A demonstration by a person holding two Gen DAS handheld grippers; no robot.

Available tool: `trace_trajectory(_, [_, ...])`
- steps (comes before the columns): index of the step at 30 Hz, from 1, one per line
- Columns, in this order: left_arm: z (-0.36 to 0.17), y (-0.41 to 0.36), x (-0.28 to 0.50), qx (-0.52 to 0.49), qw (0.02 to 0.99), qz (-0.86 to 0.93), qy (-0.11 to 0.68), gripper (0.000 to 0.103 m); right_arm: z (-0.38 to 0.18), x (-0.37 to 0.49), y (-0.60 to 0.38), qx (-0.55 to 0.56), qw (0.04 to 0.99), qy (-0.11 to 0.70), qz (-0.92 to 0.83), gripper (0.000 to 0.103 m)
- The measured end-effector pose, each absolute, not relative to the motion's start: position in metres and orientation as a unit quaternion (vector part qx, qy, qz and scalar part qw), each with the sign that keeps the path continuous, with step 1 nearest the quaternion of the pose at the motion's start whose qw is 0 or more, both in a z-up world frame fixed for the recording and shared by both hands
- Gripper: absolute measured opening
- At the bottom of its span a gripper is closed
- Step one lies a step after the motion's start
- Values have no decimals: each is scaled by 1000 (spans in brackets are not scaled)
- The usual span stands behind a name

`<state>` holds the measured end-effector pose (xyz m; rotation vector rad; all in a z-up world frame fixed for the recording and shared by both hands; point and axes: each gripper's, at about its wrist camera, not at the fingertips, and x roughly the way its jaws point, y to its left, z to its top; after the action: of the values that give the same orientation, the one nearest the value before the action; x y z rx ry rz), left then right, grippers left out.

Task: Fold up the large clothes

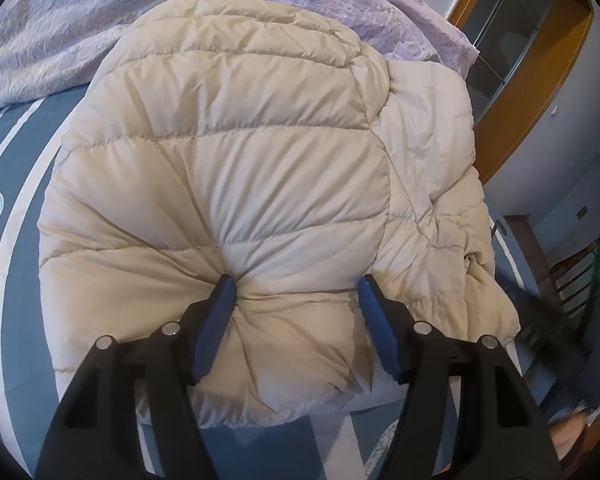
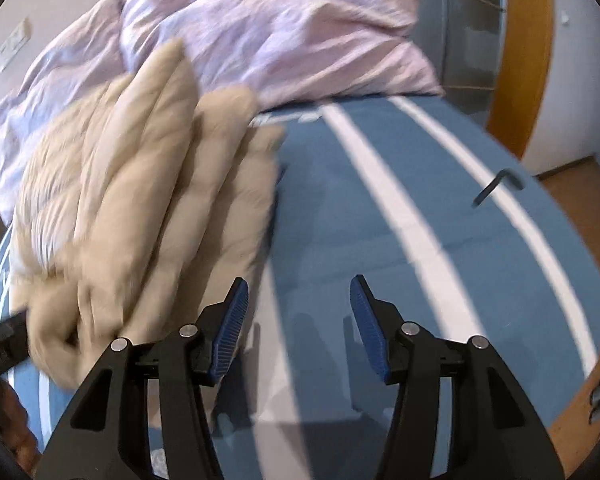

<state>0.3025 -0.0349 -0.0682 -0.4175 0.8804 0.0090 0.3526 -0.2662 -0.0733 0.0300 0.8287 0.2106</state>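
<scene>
Left wrist view shows my left tool (image 1: 296,292) spread, pads pressing into the beige puffer jacket (image 1: 236,168). My right tool (image 2: 298,294) hangs released over the bed (image 2: 380,220), jacket at nine o'clock.

Bedroom in a home

A bed (image 2: 380,220) is covered by a blue, white-striped sheet, with a crumpled lilac duvet (image 2: 260,28) heaped at its head; a wood floor (image 2: 572,184) and a wood-framed door (image 1: 540,60) are seen beside it.

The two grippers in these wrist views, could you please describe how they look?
Both are alike: the left claw and the right claw each have two matte black angular plastic arms with cut-out slots and round silver pivot pins. Their fingers carry blue ribbed pads. No cables or markings show.
</scene>
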Motion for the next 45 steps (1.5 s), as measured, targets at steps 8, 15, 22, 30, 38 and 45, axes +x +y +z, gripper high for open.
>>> trace_trajectory(8, [-72,-41,306,-187,887,2,422,64,-19,367,-242,24,922,356,150,47])
trace_trajectory(15, [-74,-38,308,-185,887,-3,424,65,-21,387,-200,18,914,362,182,34])
trace_trajectory(22, [-73,-32,299,-187,887,-12,422,64,-73,397,-196,-19,899,418,131,31])
trace_trajectory(30, [-66,-39,292,-174,892,-20,417,64,-102,403,-205,-16,891,437,121,32])
trace_trajectory(38, [-37,-28,297,-172,894,-32,412,60,-108,397,-211,-3,895,430,116,32])
trace_trajectory(45, [-9,-13,306,-131,909,-20,394,61,-110,397,-216,12,897,427,117,32])
